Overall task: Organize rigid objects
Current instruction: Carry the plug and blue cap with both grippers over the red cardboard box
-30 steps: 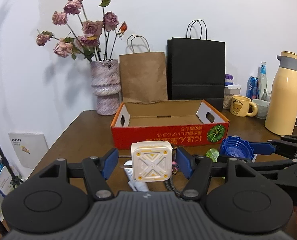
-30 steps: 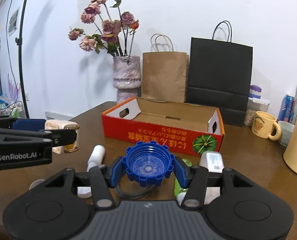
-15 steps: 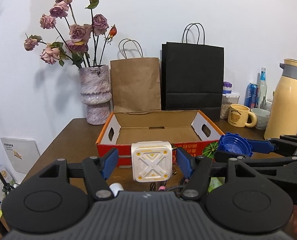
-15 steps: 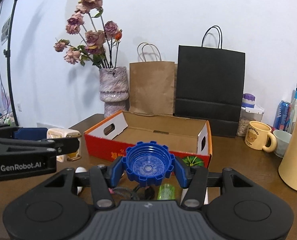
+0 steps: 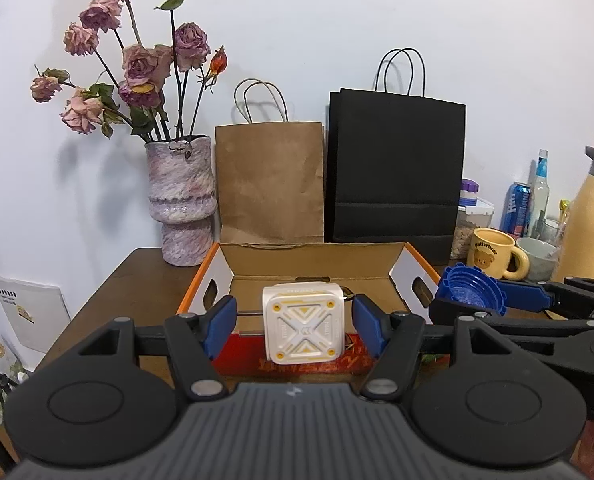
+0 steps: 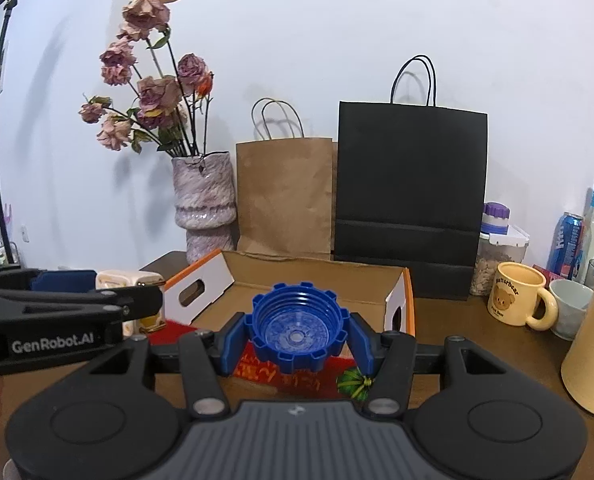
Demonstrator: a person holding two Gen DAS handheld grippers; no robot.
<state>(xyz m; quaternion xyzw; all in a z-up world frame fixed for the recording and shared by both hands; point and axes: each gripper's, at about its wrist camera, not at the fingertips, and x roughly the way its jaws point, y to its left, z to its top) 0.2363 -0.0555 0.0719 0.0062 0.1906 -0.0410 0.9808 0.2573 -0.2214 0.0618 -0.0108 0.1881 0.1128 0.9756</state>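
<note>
My left gripper (image 5: 297, 320) is shut on a white cube-shaped charger (image 5: 303, 326) with yellow markings, held in the air just before the near wall of the red cardboard tray box (image 5: 213, 264). The right gripper (image 6: 297, 332) is shut on a blue ribbed screw cap (image 6: 297, 328), its hollow side facing the camera, level with the box's near right corner. From the right wrist, the left gripper (image 6: 137, 296) and its charger (image 6: 129, 280) show at the left. The box (image 6: 409, 300) looks empty inside.
Behind the box stand a purple vase of dried roses (image 5: 181, 208), a brown paper bag (image 5: 271, 184) and a black paper bag (image 5: 395, 168). At the right are a yellow bear mug (image 6: 517, 298), a white cup, cans, a jar and a cream thermos (image 6: 593, 352).
Both grippers have moved forward toward the box and risen a little, still holding the charger and the cap. The loose items on the table in front have dropped out of view.
</note>
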